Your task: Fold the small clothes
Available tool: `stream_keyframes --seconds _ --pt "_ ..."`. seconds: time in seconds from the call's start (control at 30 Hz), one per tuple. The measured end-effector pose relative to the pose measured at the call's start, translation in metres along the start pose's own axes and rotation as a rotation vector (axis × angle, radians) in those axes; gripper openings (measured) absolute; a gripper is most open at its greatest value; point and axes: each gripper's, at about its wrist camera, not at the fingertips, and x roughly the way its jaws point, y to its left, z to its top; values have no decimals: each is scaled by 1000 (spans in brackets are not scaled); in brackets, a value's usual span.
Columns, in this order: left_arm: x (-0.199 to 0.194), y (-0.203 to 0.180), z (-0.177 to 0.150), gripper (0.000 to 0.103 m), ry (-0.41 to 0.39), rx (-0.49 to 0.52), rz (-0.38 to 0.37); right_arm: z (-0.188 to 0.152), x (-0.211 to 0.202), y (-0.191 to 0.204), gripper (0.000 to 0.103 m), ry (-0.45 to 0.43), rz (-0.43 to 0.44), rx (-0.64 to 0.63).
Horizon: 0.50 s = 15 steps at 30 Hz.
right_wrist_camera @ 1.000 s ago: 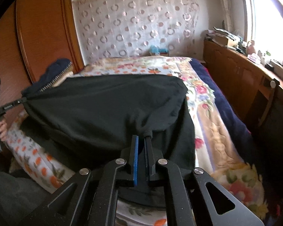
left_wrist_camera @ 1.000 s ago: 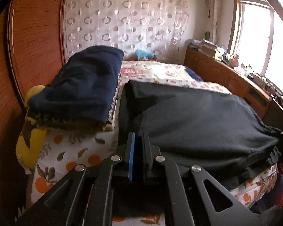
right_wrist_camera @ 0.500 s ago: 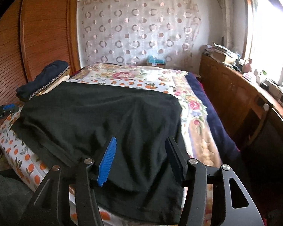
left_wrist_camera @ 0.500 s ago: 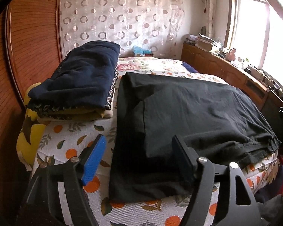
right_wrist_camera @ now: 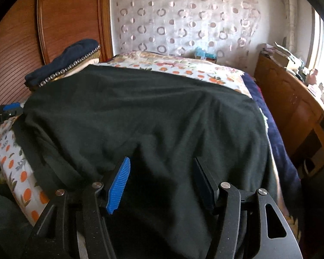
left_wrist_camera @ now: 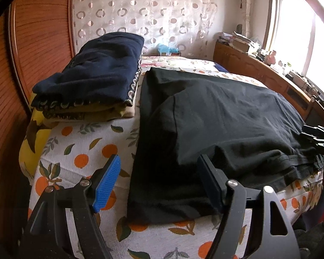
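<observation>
A black garment (left_wrist_camera: 216, 118) lies spread and folded over on the fruit-patterned bed cover (left_wrist_camera: 80, 142), its near edge hanging at the bed's front. My left gripper (left_wrist_camera: 158, 161) stands open just above the garment's near left corner, pads clear of the cloth. In the right wrist view the same black garment (right_wrist_camera: 151, 112) fills the middle. My right gripper (right_wrist_camera: 162, 161) hovers over its near right part, jaws opening, with cloth below them but not pinched. Each gripper also shows in the other's view: the right gripper (left_wrist_camera: 317, 136) at the far right, the left gripper (right_wrist_camera: 6, 110) at the far left.
A folded navy stack (left_wrist_camera: 97, 71) sits on the bed to the garment's left, over a yellow cushion (left_wrist_camera: 30, 142). A wooden wardrobe (left_wrist_camera: 43, 32) bounds the left side. A cluttered wooden cabinet (right_wrist_camera: 291, 108) runs along the right under the window.
Both grippers were shut on the black garment and have opened and let it go. The cloth has dropped flat onto the bed. The right gripper has shifted sideways over the garment.
</observation>
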Motion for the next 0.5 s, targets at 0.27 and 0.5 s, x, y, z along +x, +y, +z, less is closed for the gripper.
stream_keyframes --seconds 0.27,0.5 --pt "3 5 -6 74 25 -20 -2 6 17 0 62 27 6 16" --pt "-1 10 -2 74 14 -38 -16 3 17 1 69 21 0 25"
